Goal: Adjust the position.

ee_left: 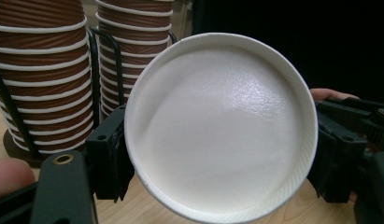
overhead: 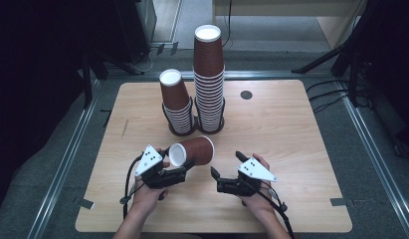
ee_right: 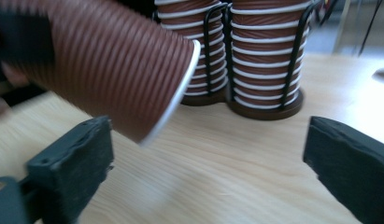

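Note:
A ribbed brown paper cup [overhead: 194,150] lies on its side just above the wooden table [overhead: 291,149]. Its white base [ee_left: 222,126] faces my left gripper [overhead: 181,162]. That gripper [ee_left: 221,163] is shut on the cup, one jaw on each side near the base. In the right gripper view the cup [ee_right: 110,60] hangs at upper left with its rim pointing right. My right gripper [overhead: 227,164] stands open to the right of the cup, apart from it. Between its jaws [ee_right: 208,163] is bare table.
Two stacks of upturned brown cups stand in black wire holders behind the held cup, a short one [overhead: 177,102] and a tall one [overhead: 208,74]. A black round plug [overhead: 246,94] sits in the table at back right. Dark stands flank the table.

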`<state>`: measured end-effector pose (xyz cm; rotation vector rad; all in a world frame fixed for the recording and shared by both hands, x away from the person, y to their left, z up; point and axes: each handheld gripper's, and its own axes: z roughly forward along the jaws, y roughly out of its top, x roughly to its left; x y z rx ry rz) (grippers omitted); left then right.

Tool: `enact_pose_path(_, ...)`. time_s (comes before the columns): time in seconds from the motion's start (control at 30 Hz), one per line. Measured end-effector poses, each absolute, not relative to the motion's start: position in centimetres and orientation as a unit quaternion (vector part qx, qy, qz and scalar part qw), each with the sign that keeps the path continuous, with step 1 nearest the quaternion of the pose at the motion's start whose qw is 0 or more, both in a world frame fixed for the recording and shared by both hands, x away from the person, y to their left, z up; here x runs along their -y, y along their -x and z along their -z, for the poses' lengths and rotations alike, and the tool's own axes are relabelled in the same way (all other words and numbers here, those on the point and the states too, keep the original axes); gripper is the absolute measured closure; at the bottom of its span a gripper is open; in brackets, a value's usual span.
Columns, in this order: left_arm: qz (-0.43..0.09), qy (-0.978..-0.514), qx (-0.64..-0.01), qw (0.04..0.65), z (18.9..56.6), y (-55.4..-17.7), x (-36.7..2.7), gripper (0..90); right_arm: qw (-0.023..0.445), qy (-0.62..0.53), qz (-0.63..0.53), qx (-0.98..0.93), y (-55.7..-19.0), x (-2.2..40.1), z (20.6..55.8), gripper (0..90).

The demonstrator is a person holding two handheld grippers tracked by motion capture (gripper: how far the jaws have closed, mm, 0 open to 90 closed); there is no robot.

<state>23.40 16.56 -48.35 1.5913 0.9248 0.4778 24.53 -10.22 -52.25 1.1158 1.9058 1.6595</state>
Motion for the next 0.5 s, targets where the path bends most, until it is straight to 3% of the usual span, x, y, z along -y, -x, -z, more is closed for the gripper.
enact_pose_path(0.2,-0.208,-0.677,-0.398,0.583,48.3,-23.3,-16.6,22.6,0.108,-0.455,-0.621,-0.629,-24.4,9.8,52.0,0.0)
enact_pose_path(0.23,-0.209,-0.674,-0.398,0.587,48.3,-23.3,-16.7,22.6,0.062,-0.487,-0.634,-0.597,-24.5,9.6,51.9,0.0)
enact_pose_path(0.27,-0.209,-0.674,-0.398,0.587,48.3,-23.3,-16.7,22.6,0.062,-0.487,-0.634,-0.597,-24.5,9.6,51.9,0.0)
enact_pose_path(0.3,-0.211,-0.671,-0.399,0.589,48.3,-23.3,-16.8,22.6,0.025,-0.517,-0.642,-0.566,-24.6,9.4,51.8,0.0)
enact_pose_path(0.5,-0.212,-0.661,-0.403,0.596,48.5,-23.4,-16.9,22.5,-0.067,-0.57,-0.655,-0.491,-24.9,8.9,51.8,0.0)
